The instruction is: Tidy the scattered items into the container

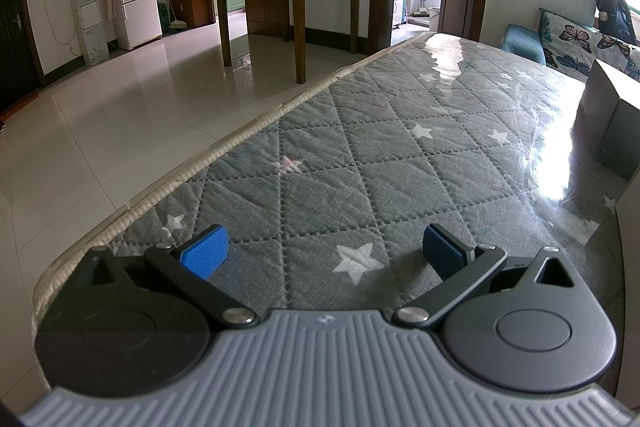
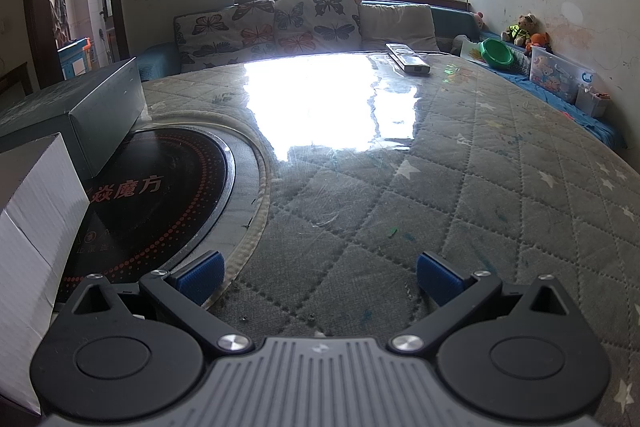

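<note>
My left gripper [image 1: 324, 251] is open over the grey quilted star-patterned table cover [image 1: 384, 147], with nothing between its blue pads. My right gripper [image 2: 320, 277] is open too, low over the same cover [image 2: 460, 195], empty. Far across the table lie two remote controls [image 2: 406, 57] side by side. A dark grey box [image 2: 80, 111] stands at the left in the right wrist view, and at the right edge as the dark grey box [image 1: 612, 123] in the left wrist view. A white box [image 2: 36, 211] stands just left of my right gripper.
A round black induction hob [image 2: 160, 195] is set into the table, left of my right gripper. The table edge [image 1: 192, 171] drops to a tiled floor on the left. Butterfly cushions [image 2: 276, 23] and a sofa lie beyond. A clear plastic bin [image 2: 558, 75] and green bowl [image 2: 497, 54] sit far right.
</note>
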